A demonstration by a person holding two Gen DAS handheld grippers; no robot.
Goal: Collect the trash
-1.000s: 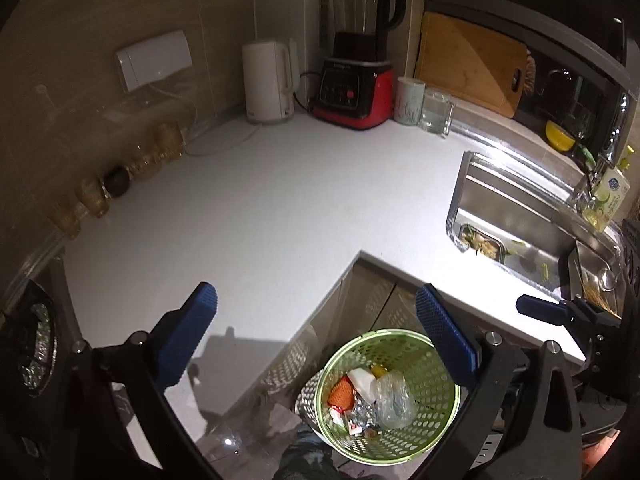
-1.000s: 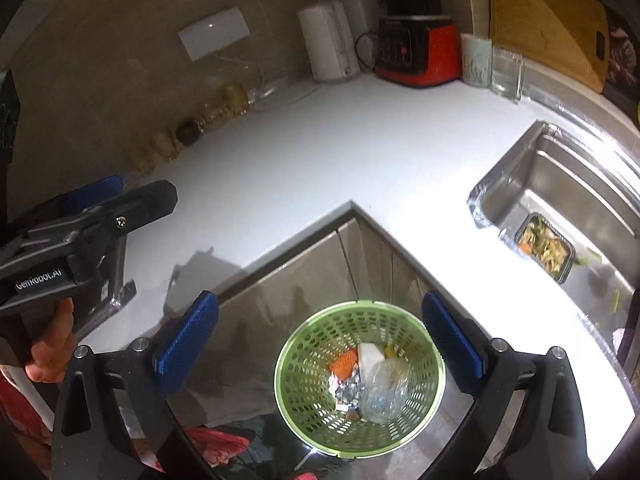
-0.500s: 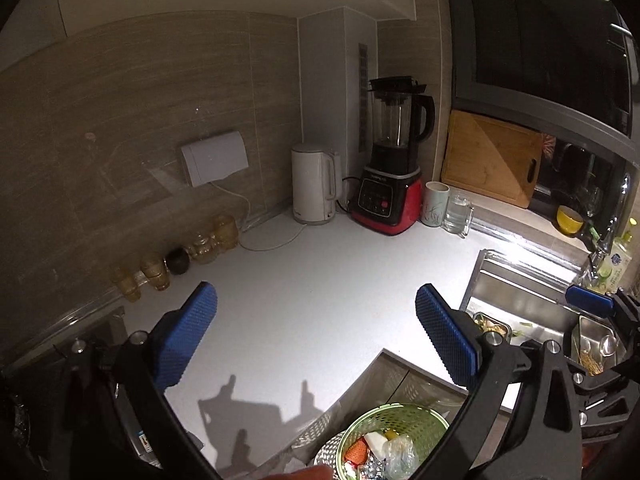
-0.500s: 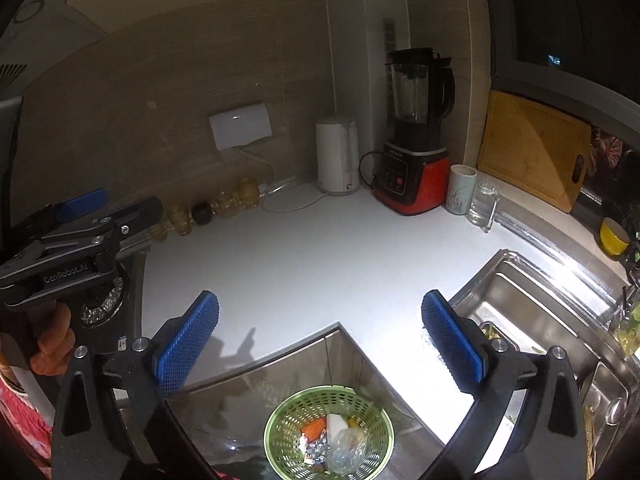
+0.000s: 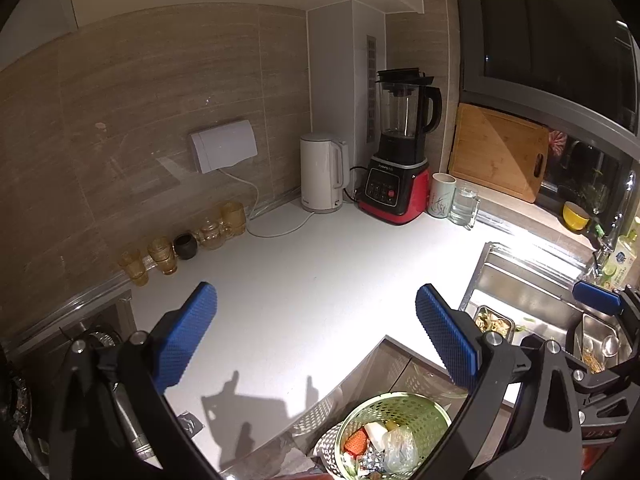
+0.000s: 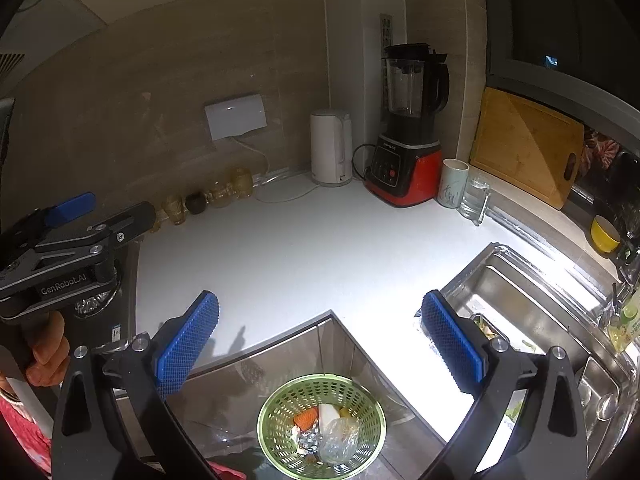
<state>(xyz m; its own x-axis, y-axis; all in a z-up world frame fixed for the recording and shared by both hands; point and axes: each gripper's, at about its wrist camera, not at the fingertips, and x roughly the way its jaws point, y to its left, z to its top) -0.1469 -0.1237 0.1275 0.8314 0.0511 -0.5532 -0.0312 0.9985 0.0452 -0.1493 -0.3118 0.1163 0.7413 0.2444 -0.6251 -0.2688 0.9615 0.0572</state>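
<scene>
Hovering above white counter [image 5: 320, 280], both grippers gaping wide and empty, green trash basket [image 6: 320, 424] below, between right gripper [image 6: 320, 340] fingers.

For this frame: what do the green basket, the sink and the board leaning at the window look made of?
Green basket: likely moulded plastic, matte, with regular perforations all over its wall. Sink: stainless steel by the look, brushed grey with bright reflections. Board: wood or bamboo, warm tan with visible grain and a cut-out handle slot.
</scene>
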